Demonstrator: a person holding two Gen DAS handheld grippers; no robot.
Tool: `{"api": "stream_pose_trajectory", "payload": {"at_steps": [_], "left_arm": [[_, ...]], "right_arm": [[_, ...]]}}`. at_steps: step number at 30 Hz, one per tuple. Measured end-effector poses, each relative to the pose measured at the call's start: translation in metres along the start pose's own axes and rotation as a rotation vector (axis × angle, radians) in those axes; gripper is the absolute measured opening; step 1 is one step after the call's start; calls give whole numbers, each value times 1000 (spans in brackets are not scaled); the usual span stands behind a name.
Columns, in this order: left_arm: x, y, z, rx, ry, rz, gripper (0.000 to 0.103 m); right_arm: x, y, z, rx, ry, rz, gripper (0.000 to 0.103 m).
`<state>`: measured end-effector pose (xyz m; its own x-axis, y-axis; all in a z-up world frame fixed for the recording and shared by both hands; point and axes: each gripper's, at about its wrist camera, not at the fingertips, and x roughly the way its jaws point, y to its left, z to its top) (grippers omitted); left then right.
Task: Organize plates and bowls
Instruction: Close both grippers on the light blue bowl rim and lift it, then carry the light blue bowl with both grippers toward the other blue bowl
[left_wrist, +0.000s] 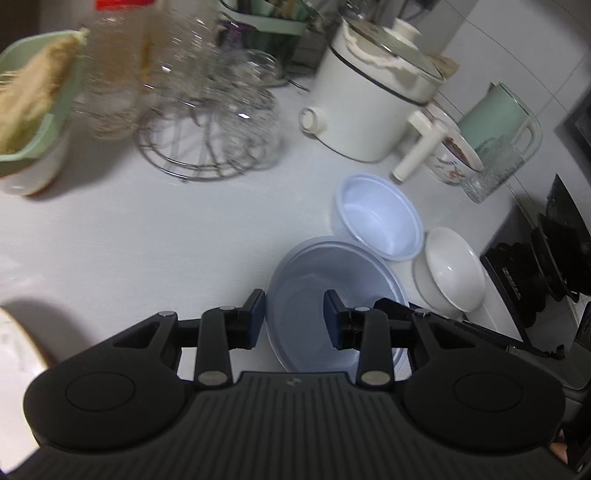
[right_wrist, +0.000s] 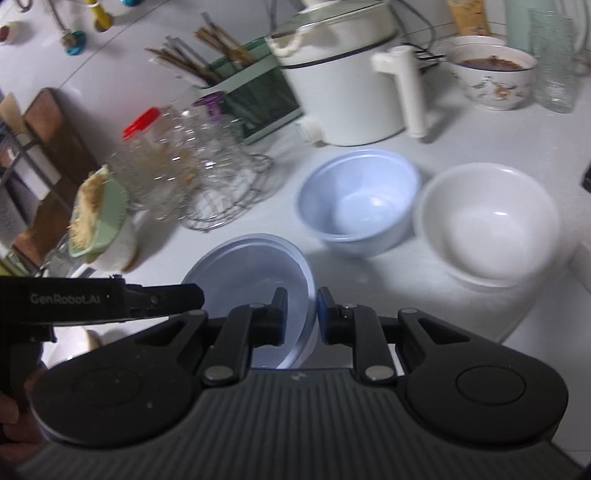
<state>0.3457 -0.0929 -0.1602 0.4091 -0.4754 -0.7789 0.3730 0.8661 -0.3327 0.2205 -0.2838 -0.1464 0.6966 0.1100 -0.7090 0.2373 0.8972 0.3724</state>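
Observation:
A pale grey-blue plastic bowl (left_wrist: 306, 284) (right_wrist: 251, 266) sits between both grippers, seemingly just off the white counter. My left gripper (left_wrist: 295, 317) is shut on its left rim, one pad outside the wall and the other inside the bowl. That gripper's finger (right_wrist: 184, 295) reaches in from the left in the right wrist view. My right gripper (right_wrist: 303, 314) is shut on the bowl's right rim, which runs between its pads. Behind it stand a light blue bowl (left_wrist: 380, 218) (right_wrist: 358, 203) and a white bowl (left_wrist: 454, 269) (right_wrist: 487, 221), side by side and empty.
A white electric pot (left_wrist: 365, 99) (right_wrist: 343, 85) with a handle stands at the back. A wire rack of glasses (left_wrist: 207, 122) and a green-lidded bowl (left_wrist: 33, 110) are to the left. A flowered bowl (right_wrist: 495, 77) and a tumbler (right_wrist: 554, 62) are far right. A black stove (left_wrist: 554, 258) borders the counter.

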Motion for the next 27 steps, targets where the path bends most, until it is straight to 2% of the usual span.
{"api": "stream_pose_trajectory", "payload": {"at_steps": [6,10,16,21,24,27], "left_arm": [[-5,26,-5,-48,20,75,40],[-4,36,-8,-44,41,125,40],[-9,49,-11,-65,43,135,41],[-18,50,-9,-83,18,160,58],[-30,49,-11,-77,-4,164,63],[-45,48,-13,-75,-21,166,64]], "right_arm": [[15,26,-7,-64,38,48,20],[25,39,-15,-90,71,52,20],[33,50,-22,-106,92,59,20],[32,52,-21,-100,93,46,22],[26,53,-18,-104,87,50,22],[14,53,-15,-117,63,45,35]]}}
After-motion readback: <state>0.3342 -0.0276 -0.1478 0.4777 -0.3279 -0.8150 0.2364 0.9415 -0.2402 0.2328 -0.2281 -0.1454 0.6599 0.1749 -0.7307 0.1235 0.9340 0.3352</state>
